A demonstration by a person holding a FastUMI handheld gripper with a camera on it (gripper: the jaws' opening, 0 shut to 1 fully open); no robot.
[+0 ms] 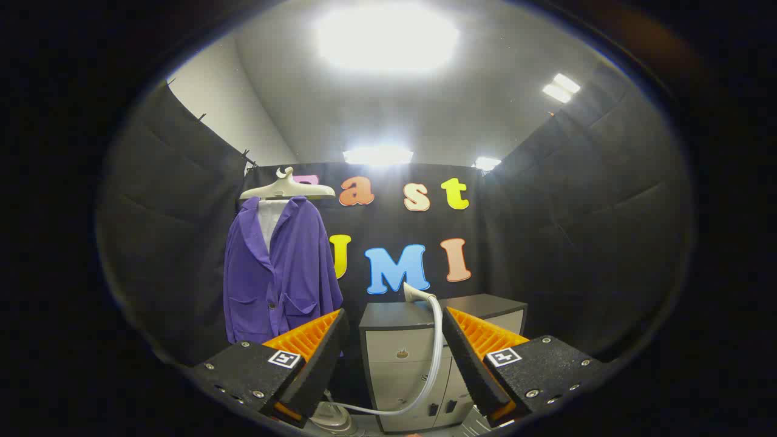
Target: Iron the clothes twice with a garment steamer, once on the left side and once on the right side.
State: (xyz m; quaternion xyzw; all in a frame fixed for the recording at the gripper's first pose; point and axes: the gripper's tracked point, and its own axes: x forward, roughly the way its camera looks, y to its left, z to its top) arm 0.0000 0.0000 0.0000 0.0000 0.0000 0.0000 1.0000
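A purple jacket [280,273] hangs on a pale hanger [286,189] against the black booth wall, beyond my left finger. The garment steamer's white head [416,294] rests on top of a cabinet, straight ahead between and beyond my fingers. Its pale hose [434,358] curves down in front of the cabinet to the steamer base [331,417] on the floor, partly hidden behind my left finger. My gripper [394,321] is open, well back from both steamer head and jacket, with nothing between its fingers.
A grey cabinet [400,358] with a dark top and drawers stands against the back wall to the right of the jacket. Black cloth walls close the booth on the left, back and right. Bright ceiling lights glare above.
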